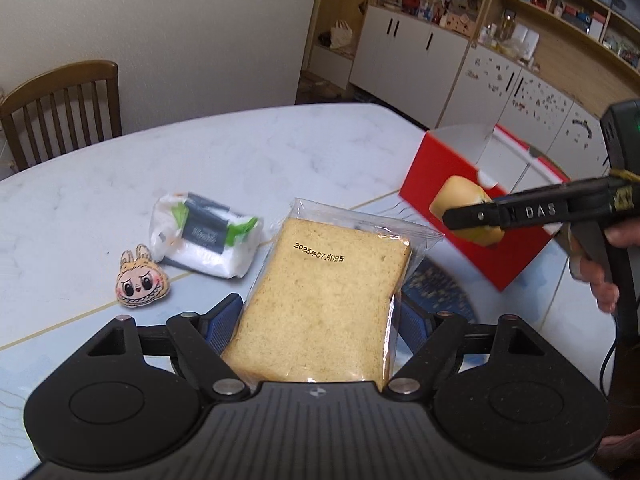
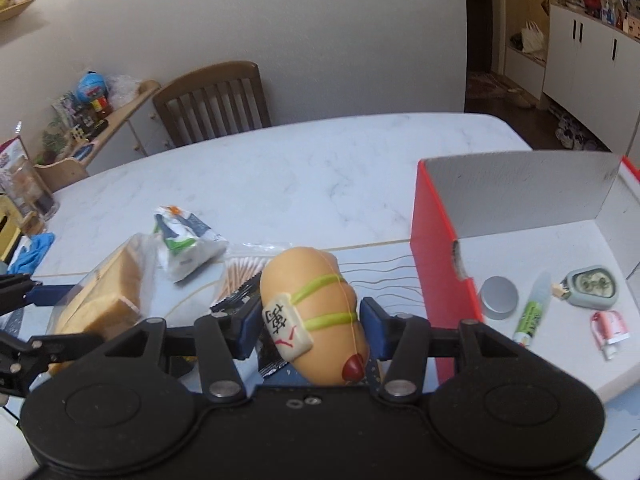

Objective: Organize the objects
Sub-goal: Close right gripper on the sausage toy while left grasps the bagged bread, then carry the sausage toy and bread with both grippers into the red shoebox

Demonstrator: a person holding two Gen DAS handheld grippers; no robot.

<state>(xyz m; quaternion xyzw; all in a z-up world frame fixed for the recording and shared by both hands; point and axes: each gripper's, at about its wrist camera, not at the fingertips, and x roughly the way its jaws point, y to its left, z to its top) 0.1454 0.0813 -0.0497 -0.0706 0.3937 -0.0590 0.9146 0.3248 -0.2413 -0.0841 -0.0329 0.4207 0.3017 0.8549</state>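
Observation:
My left gripper (image 1: 316, 320) is shut on a bagged bread slice (image 1: 324, 296), held above the table; the slice also shows in the right wrist view (image 2: 108, 292). My right gripper (image 2: 310, 320) is shut on a tan squishy bun toy (image 2: 316, 312) with green stripes and a mahjong tile, just left of the open red box (image 2: 436, 248). In the left wrist view the right gripper (image 1: 472, 220) holds the toy (image 1: 456, 200) in front of the red box (image 1: 452, 216).
A tissue pack (image 1: 204, 236) and a bunny-face plush (image 1: 138, 280) lie on the marble table (image 1: 240, 152). A cotton swab pack (image 2: 240, 276) lies under the toy. The box holds a round tin (image 2: 498, 296), a green tube (image 2: 532, 312), a small case (image 2: 592, 286). Chair (image 2: 212, 100) behind.

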